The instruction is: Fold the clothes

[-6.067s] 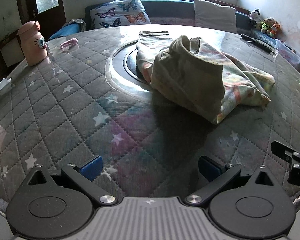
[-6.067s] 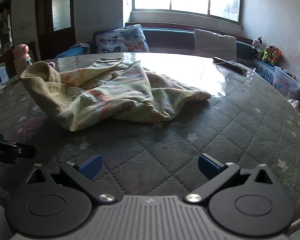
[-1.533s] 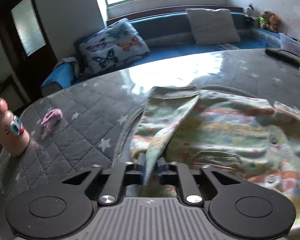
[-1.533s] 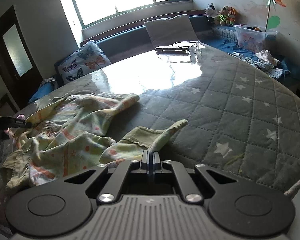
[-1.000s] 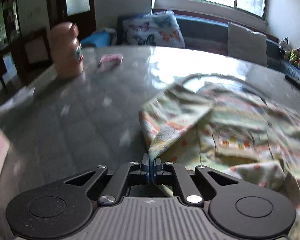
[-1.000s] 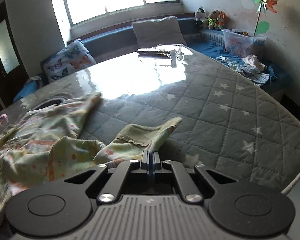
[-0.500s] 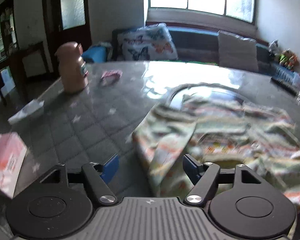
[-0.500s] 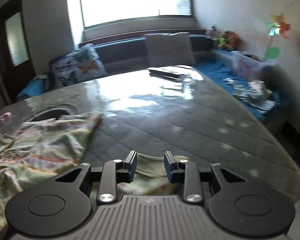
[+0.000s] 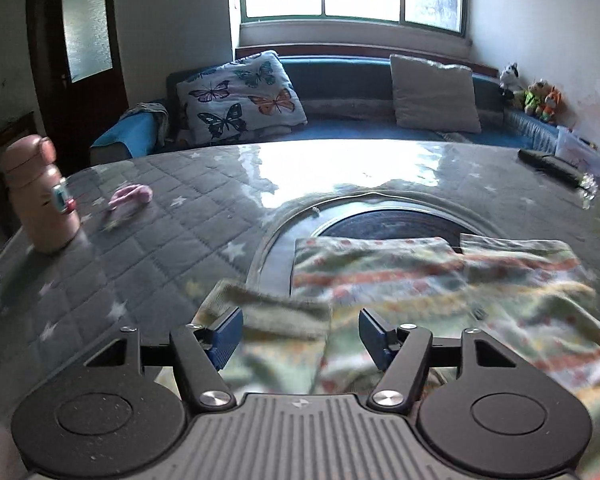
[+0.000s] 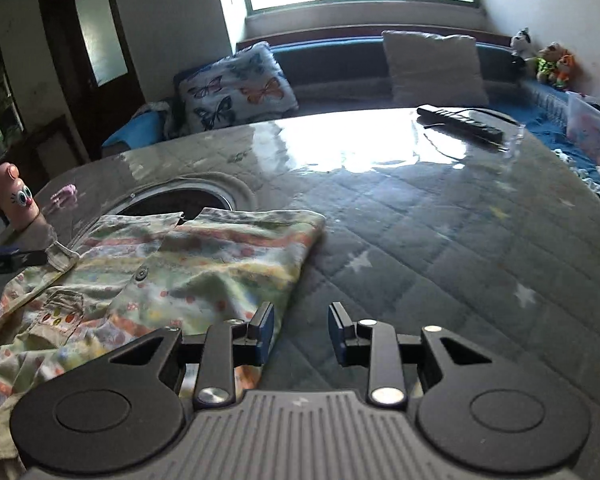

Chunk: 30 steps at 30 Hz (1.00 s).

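A pale green patterned child's garment [image 9: 440,280] lies spread flat on the grey quilted table [image 9: 148,240]. In the right wrist view the garment [image 10: 188,264] fills the left half, with a button and a small pocket showing. My left gripper [image 9: 300,332] is open, with cloth lying between and under its blue pads. My right gripper [image 10: 300,332] is open at the garment's right edge; its left pad overlaps the cloth. The left gripper's tip [image 10: 4,260] shows at the far left.
A pink bottle [image 9: 40,196] and a small pink item [image 9: 130,196] stand at the table's left. A round recess [image 9: 388,224] sits mid-table, partly under the garment. A black remote [image 10: 460,126] lies far right. A sofa with cushions [image 9: 244,96] runs behind.
Both grippers held garment corners shut a second ago, pulled them out and opened. The garment now lies flatter on the table, and both grippers stay open over it.
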Each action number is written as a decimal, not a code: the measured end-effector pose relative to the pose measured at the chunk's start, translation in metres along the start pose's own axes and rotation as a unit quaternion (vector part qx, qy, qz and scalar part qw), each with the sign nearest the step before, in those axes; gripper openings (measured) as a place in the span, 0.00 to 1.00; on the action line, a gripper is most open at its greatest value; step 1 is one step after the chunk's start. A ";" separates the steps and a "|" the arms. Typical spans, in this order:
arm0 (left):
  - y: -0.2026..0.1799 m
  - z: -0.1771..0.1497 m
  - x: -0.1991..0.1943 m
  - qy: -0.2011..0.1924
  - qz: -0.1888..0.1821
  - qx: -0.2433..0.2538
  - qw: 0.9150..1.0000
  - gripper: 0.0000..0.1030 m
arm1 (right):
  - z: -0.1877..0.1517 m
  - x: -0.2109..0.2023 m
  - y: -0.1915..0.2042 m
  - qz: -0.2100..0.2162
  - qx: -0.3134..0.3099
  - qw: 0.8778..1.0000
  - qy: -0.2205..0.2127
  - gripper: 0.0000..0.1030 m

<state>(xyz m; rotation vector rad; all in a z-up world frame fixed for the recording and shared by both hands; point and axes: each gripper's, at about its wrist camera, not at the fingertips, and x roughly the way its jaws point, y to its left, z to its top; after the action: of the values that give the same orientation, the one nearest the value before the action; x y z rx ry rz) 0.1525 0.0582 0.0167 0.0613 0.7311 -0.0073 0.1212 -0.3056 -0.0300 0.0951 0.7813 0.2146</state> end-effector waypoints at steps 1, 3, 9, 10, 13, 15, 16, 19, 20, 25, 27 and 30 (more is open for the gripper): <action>-0.001 0.004 0.009 0.003 0.002 0.003 1.000 0.65 | 0.003 0.006 0.001 0.001 -0.003 1.000 0.004 0.29; -0.003 0.011 0.027 0.010 0.006 0.010 1.000 0.65 | 0.008 0.017 0.002 0.001 -0.007 1.000 0.009 0.29; -0.006 0.021 0.063 0.028 0.007 0.027 0.999 0.65 | 0.021 0.052 0.004 0.006 -0.011 1.000 0.028 0.29; -0.006 0.022 0.067 0.031 0.006 0.029 0.999 0.60 | 0.022 0.055 0.005 0.007 -0.013 0.999 0.030 0.29; -0.005 0.020 0.076 0.040 -0.006 0.031 0.999 0.42 | 0.025 0.064 0.007 0.010 -0.018 0.999 0.036 0.29; -0.005 0.019 0.079 0.040 -0.016 0.031 0.999 0.33 | 0.026 0.069 0.008 0.010 -0.022 0.999 0.037 0.28; -0.005 0.019 0.079 0.037 -0.019 0.032 0.999 0.27 | 0.027 0.070 0.009 0.009 -0.024 0.999 0.036 0.28; -0.006 0.020 0.080 0.031 -0.024 0.038 0.999 0.07 | 0.030 0.075 0.011 0.007 -0.030 0.999 0.035 0.07; -0.005 0.021 0.080 0.028 -0.024 0.037 0.999 0.06 | 0.031 0.075 0.012 0.006 -0.031 0.999 0.035 0.06; 0.002 0.030 0.074 0.002 -0.019 0.020 1.000 0.01 | 0.046 0.076 0.022 0.005 -0.059 0.998 0.010 0.03; 0.006 0.037 0.073 -0.010 -0.015 0.016 1.000 0.01 | 0.056 0.076 0.028 0.007 -0.071 0.997 -0.003 0.03; 0.011 0.049 0.075 -0.024 -0.008 0.012 1.000 0.01 | 0.071 0.081 0.035 0.006 -0.083 0.996 -0.022 0.03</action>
<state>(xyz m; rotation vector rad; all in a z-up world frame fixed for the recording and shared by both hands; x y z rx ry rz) 0.2411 0.0675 0.0035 0.0777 0.6831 -0.0320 0.2218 -0.2536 -0.0303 -0.0532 0.7169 0.2877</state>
